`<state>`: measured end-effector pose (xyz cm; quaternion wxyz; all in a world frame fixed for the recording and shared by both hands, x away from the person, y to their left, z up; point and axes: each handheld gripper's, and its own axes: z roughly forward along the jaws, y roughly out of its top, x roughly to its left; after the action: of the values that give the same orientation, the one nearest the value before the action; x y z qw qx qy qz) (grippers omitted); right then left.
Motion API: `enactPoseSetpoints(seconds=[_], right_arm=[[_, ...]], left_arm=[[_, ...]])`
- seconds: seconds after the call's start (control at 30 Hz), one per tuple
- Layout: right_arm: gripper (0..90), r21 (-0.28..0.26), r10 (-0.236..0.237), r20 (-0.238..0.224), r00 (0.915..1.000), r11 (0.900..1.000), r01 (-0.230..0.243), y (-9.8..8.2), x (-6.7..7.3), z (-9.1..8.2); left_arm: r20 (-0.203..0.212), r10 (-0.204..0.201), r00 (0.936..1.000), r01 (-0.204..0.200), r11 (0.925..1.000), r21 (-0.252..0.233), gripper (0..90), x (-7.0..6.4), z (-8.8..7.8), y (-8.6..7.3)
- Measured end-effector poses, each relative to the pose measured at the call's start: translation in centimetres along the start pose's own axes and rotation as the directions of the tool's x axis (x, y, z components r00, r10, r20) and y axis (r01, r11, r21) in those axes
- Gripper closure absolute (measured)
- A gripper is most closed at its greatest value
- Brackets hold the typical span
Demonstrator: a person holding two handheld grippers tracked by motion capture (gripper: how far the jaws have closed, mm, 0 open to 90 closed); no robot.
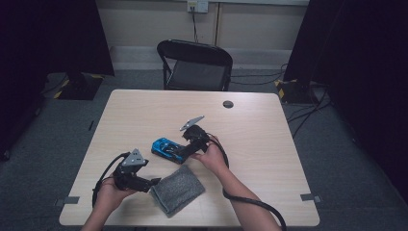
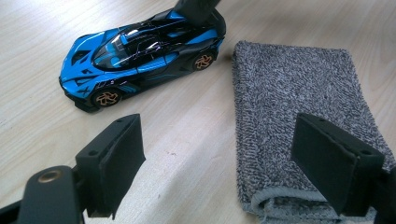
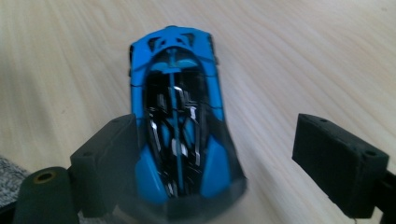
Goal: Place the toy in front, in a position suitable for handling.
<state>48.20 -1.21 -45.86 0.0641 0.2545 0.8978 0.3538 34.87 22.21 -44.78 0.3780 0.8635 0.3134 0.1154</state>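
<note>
A blue and black toy car [image 1: 165,147] stands on the wooden table [image 1: 250,144], seen from above in the right gripper view [image 3: 180,116]. My right gripper [image 1: 182,153] is open around the car's rear [image 3: 215,158]; its left jaw lies against the car's side and the right jaw stands apart. A folded grey cloth [image 1: 177,189] lies near the front edge. My left gripper [image 1: 152,182] is open just left of the cloth, with nothing between its jaws [image 2: 217,149]. Beyond those jaws are the car [image 2: 140,60] and the cloth [image 2: 299,116].
A black folding chair [image 1: 195,65] stands behind the table. A round black cap [image 1: 228,104] sits in the tabletop at the back. Cables trail from both grippers toward the front edge. A corner of the cloth [image 3: 9,179] lies beside the right gripper.
</note>
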Motion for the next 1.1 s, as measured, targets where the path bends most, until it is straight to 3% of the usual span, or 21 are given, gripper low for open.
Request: enactPoseSetpoints(seconds=[0.2, 0.4, 0.57, 0.67, 0.9, 1.1], right_arm=[[13.8, 0.011, -0.017, -0.02, 0.9996, 1.0, 0.017, 0.8, 1.0, 1.5], [13.8, 0.025, -0.045, -0.012, 0.9989, 0.999, 0.045, 1.1, 1.6, 2.9], [13.9, 0.031, -0.051, -0.022, 0.9985, 0.998, 0.051, 0.8, 1.6, 3.7], [14.2, 0.036, -0.059, -0.006, 0.9982, 0.998, 0.059, 0.5, 1.5, 3.9], [14.2, 0.04, -0.041, -0.016, 0.999, 0.998, 0.042, -0.4, 1.1, 4.6], [14.3, 0.04, -0.082, 0.004, 0.9967, 0.996, 0.081, -0.5, 1.4, 4.7]], left_arm=[[-0.004, -0.003, 1.0, 0.003, 1.0, -0.003, 16.5, 0.2, -0.2, -0.1], [-0.008, -0.014, 0.9999, 0.014, 0.9999, -0.004, 16.5, 0.3, -0.3, -0.4], [-0.01, -0.02, 0.9998, 0.02, 0.9998, 0.0, 16.6, 0.5, -0.3, -0.6], [-0.008, -0.024, 0.9997, 0.024, 0.9997, 0.002, 16.5, 0.6, -0.3, -0.7], [-0.009, -0.026, 0.9996, 0.026, 0.9997, 0.004, 16.5, 0.6, -0.2, -0.7], [-0.008, -0.027, 0.9996, 0.027, 0.9996, 0.005, 16.5, 0.6, -0.2, -0.7]])
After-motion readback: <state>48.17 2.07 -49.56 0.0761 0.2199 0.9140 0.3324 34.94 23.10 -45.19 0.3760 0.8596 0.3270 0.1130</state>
